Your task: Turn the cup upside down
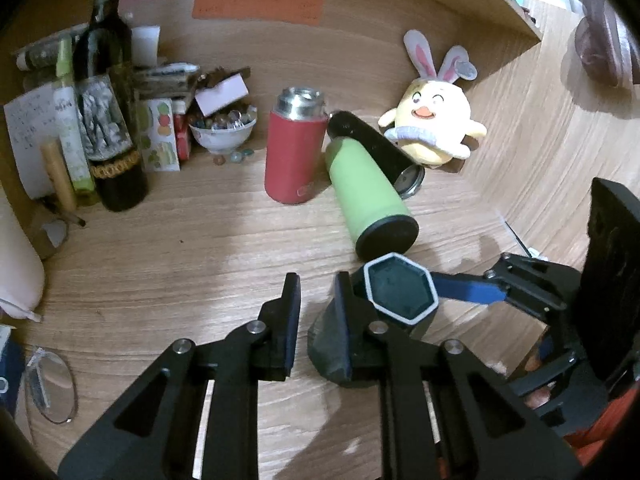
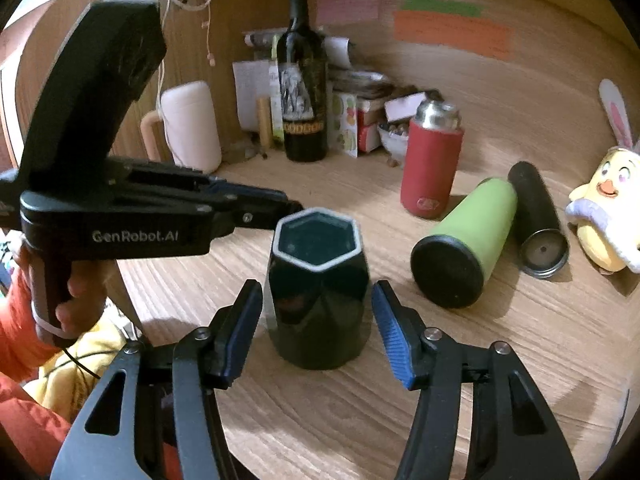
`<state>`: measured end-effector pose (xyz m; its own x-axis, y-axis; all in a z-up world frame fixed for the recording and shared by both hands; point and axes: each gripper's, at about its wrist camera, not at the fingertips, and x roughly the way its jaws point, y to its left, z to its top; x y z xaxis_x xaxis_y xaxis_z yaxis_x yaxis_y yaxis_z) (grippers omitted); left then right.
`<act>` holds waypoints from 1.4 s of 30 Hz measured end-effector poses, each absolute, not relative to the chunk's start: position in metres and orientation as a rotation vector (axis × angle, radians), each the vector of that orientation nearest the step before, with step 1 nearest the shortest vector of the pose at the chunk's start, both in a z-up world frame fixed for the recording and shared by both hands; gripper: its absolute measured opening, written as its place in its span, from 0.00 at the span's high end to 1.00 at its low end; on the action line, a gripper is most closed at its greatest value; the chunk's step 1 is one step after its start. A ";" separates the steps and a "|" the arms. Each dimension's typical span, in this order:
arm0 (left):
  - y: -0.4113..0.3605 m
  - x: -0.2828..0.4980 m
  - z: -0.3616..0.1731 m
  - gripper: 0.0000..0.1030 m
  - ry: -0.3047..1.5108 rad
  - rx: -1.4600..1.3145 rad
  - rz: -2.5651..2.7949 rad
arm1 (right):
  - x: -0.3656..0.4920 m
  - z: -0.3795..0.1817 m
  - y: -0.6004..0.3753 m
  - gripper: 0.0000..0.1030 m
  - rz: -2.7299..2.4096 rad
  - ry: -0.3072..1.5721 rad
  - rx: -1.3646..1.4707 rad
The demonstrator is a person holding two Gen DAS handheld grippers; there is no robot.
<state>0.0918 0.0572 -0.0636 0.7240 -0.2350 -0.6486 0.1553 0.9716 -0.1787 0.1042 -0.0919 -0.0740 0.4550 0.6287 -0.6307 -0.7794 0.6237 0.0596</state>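
The cup (image 2: 318, 292) is a dark, faceted one with a pale hexagonal rim. It stands upright on the wooden table (image 2: 500, 360), its long axis vertical and its mouth opening upward.

In the right wrist view the right gripper (image 2: 318, 332) has its jaws spread wide, one blue-padded finger on each side of the cup's lower body. A small gap shows on both sides, so neither pad touches the wall.

The left gripper (image 1: 316, 320) has its jaws open by a narrow gap with nothing between them. In the left wrist view the cup (image 1: 400, 294) sits just outside its right-hand finger, close against it; whether they touch I cannot tell. In the right wrist view this gripper comes in from the left, its fingertips level with the cup's rim.

Ahead of both sets of jaws, a green flask (image 2: 466, 240) lies on its side, black end toward the cameras. A black tube (image 2: 536, 216) lies just beside it. A red flask (image 2: 430, 168) stands upright farther back. A yellow plush chick (image 1: 434, 124) sits to the right, and a wine bottle (image 2: 304, 92) stands to the left at the back.
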 end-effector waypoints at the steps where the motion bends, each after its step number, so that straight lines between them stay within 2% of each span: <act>1: 0.057 0.090 -0.060 0.83 0.718 -0.106 -0.207 | 0.103 -0.069 -0.096 0.48 0.874 0.648 -0.244; 9: 0.052 0.058 -0.025 0.64 0.575 -0.060 -0.145 | 0.092 -0.034 -0.126 0.44 0.813 0.549 -0.167; 13: 0.048 0.036 -0.009 0.45 0.483 -0.040 -0.099 | 0.083 -0.015 -0.143 0.33 0.744 0.476 -0.117; 17: 0.045 0.016 0.003 0.31 0.403 -0.043 -0.059 | 0.071 0.000 -0.157 0.18 0.672 0.404 -0.065; 21: 0.043 -0.003 0.012 0.16 0.336 -0.042 -0.017 | 0.059 0.012 -0.170 0.15 0.621 0.360 -0.030; 22: 0.043 -0.008 0.015 0.09 0.321 -0.047 -0.009 | 0.054 0.015 -0.174 0.11 0.606 0.347 -0.023; 24: 0.043 -0.019 0.019 0.02 0.287 -0.056 0.018 | 0.046 0.020 -0.180 0.01 0.580 0.318 -0.005; 42: 0.028 -0.072 0.021 0.00 0.204 -0.026 0.073 | -0.003 0.032 -0.199 0.00 0.503 0.242 0.016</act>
<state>-0.0719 0.0284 0.0211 0.9766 0.0702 -0.2033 -0.0755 0.9970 -0.0183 -0.0031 -0.1990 0.0321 0.8481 0.4794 -0.2258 -0.4757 0.8765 0.0741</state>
